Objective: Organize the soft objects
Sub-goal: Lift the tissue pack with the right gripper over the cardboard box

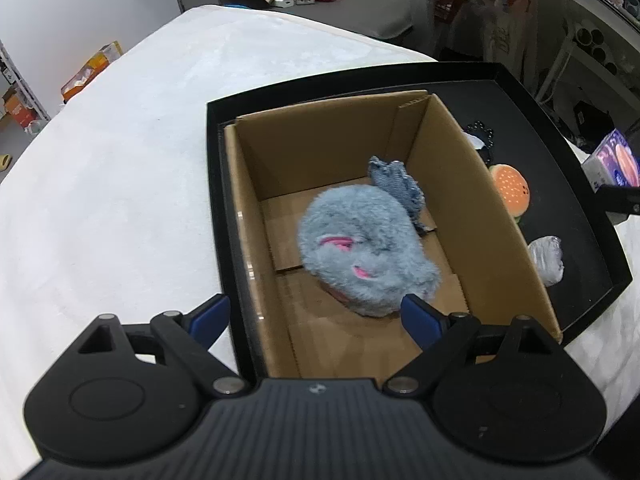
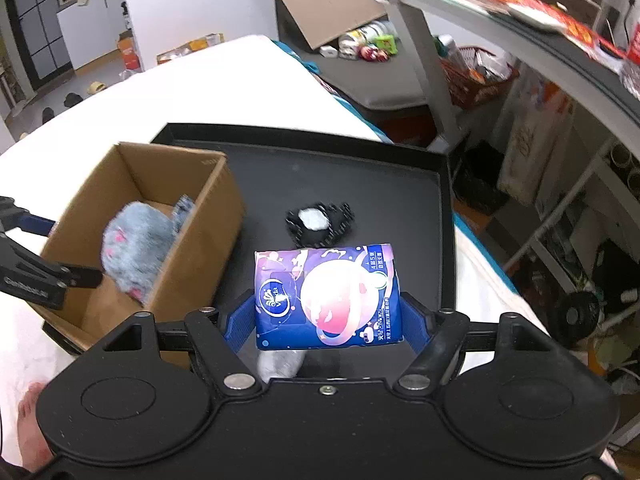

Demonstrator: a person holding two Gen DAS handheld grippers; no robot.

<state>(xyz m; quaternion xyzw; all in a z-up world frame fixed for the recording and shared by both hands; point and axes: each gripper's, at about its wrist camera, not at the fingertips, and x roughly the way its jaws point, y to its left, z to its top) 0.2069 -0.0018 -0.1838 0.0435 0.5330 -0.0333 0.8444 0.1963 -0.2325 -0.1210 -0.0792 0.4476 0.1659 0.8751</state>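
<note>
A cardboard box (image 1: 472, 184) stands in a black tray (image 1: 560, 128) on a white-covered surface. Inside lie a fluffy grey plush toy (image 1: 360, 256) and a denim piece (image 1: 394, 184). My left gripper (image 1: 316, 316) is open and empty just above the box's near end. My right gripper (image 2: 328, 320) is shut on a blue and purple tissue pack (image 2: 328, 296), held above the tray to the right of the box (image 2: 192, 248). A burger plush (image 1: 512, 190) and a grey soft item (image 1: 546, 258) lie in the tray beside the box.
A black beaded item with a white piece (image 2: 318, 220) lies in the tray's middle. The white cover (image 1: 120, 160) spreads left of the tray. A shelf with clutter (image 2: 520, 8) and a red basket (image 2: 476, 76) stand to the right.
</note>
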